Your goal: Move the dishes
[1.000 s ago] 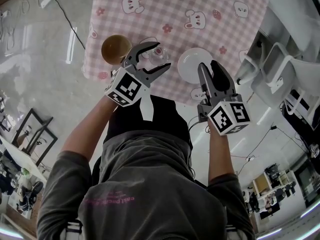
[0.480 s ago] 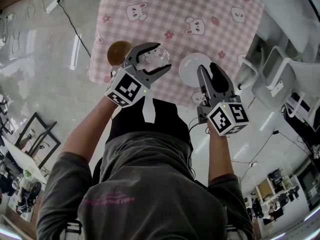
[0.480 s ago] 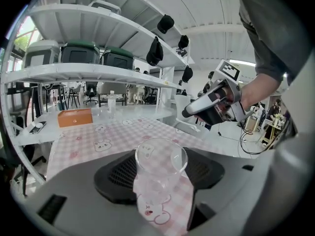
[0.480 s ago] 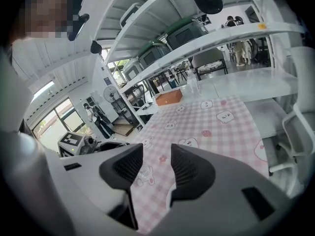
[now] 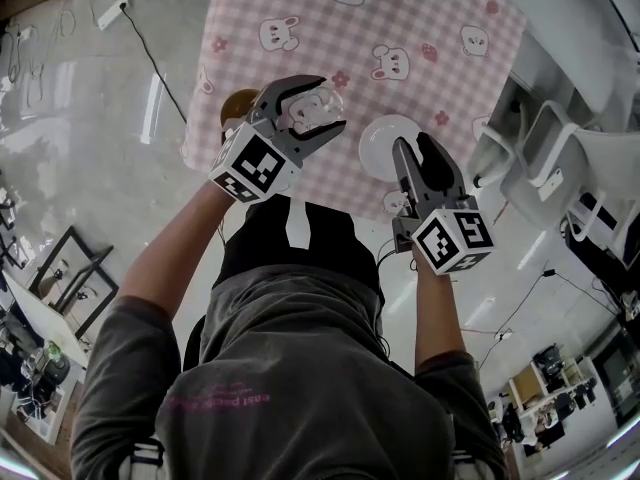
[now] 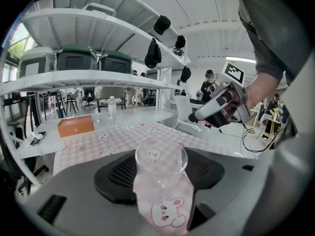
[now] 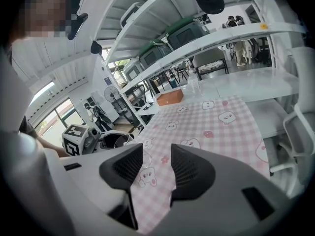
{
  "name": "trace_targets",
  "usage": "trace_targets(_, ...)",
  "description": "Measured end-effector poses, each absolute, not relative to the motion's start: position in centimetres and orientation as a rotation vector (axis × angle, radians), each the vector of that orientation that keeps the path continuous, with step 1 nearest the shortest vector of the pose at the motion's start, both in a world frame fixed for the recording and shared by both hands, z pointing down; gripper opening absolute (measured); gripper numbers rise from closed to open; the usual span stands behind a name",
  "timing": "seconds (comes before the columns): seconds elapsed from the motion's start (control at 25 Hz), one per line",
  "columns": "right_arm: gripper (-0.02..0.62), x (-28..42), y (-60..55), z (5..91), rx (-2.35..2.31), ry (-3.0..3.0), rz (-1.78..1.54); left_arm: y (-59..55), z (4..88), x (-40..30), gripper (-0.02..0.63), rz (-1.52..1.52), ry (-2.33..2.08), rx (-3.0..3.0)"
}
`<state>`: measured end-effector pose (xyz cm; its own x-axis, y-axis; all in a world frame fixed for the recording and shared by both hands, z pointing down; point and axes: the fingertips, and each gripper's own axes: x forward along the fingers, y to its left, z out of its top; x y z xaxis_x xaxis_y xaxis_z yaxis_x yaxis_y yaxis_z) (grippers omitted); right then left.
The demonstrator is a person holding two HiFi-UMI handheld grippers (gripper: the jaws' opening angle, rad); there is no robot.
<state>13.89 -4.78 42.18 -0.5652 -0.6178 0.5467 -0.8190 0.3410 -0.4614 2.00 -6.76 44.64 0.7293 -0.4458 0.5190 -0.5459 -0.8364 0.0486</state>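
Note:
A clear glass cup (image 5: 306, 110) sits between the jaws of my left gripper (image 5: 314, 104), which is shut on it over the near edge of the pink checked bunny tablecloth (image 5: 400, 28). In the left gripper view the cup (image 6: 161, 162) fills the gap between the dark pads. A brown bowl (image 5: 235, 105) stands just left of that gripper, partly hidden by it. A white plate (image 5: 382, 140) lies on the cloth beside my right gripper (image 5: 412, 144). The right gripper (image 7: 156, 154) holds nothing; a narrow gap between its jaws shows only cloth.
An orange box (image 6: 75, 125) and a clear bottle (image 6: 112, 110) stand at the table's far end under white shelves with green-lidded bins (image 6: 76, 60). White chairs (image 5: 560, 153) crowd the table's right side. A power strip cable (image 5: 140, 38) runs on the floor at left.
The left gripper has carried the cup farther in over the cloth and now covers part of the brown bowl. The right gripper has kept its place beside the white plate.

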Motion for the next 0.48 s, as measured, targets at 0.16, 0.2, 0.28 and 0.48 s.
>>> trace_targets(0.16, 0.178, 13.9, -5.1, 42.3, 1.278, -2.322, 1.051, -7.9, 44.4, 1.7, 0.285, 0.745, -0.802, 2.737)
trace_targets(0.2, 0.178, 13.8, -5.2, 42.3, 1.276, -2.319, 1.054, -8.1, 44.5, 1.6, 0.285, 0.749, -0.803, 2.733)
trace_targets(0.28, 0.178, 13.5, -5.5, 42.4, 1.272, -2.317, 1.056, -8.6, 44.8, 1.1, 0.285, 0.761, -0.808, 2.728)
trace_targets(0.48, 0.178, 13.0, -6.1, 42.8, 1.255, -2.314, 1.057, -9.9, 45.2, 0.1, 0.285, 0.746, -0.84, 2.714)
